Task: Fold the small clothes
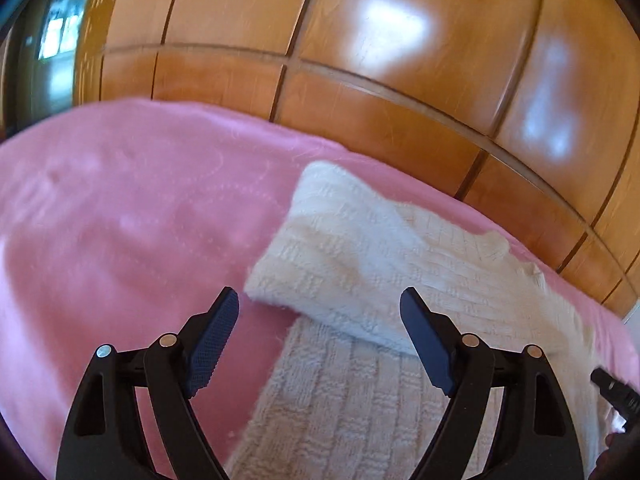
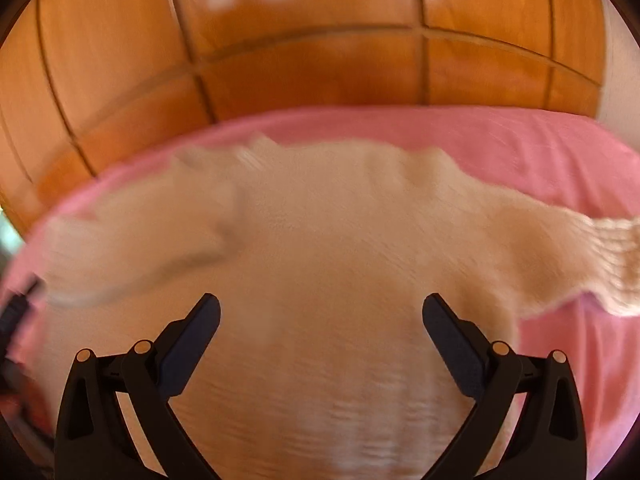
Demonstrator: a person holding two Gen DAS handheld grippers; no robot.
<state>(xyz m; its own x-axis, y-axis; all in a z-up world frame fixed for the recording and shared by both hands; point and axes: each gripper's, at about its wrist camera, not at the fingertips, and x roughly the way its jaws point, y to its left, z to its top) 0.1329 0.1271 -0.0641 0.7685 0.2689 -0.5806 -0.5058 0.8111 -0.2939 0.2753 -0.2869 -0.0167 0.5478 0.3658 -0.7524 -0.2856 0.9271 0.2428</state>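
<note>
Left wrist view: the left gripper (image 1: 320, 304) hangs released over a cream knitted sweater (image 1: 360, 248) lying on a pink blanket (image 1: 120, 220)

Its two fingers are spread wide, with nothing between them. On the left lies bare blanket; in the middle one sleeve (image 1: 332, 216) is folded over onto the sweater's body, and the sweater runs on to the right, where part of a dark tool (image 1: 614, 394) shows at the near right edge. Wooden cabinet doors (image 1: 400, 60) stand at the far side. In the blurred right wrist view, the right gripper (image 2: 322, 306) is also released, its fingers apart above the sweater's (image 2: 320, 240) body, while the other sleeve (image 2: 580, 252) stretches flat to the right across the blanket (image 2: 520, 152)
</note>
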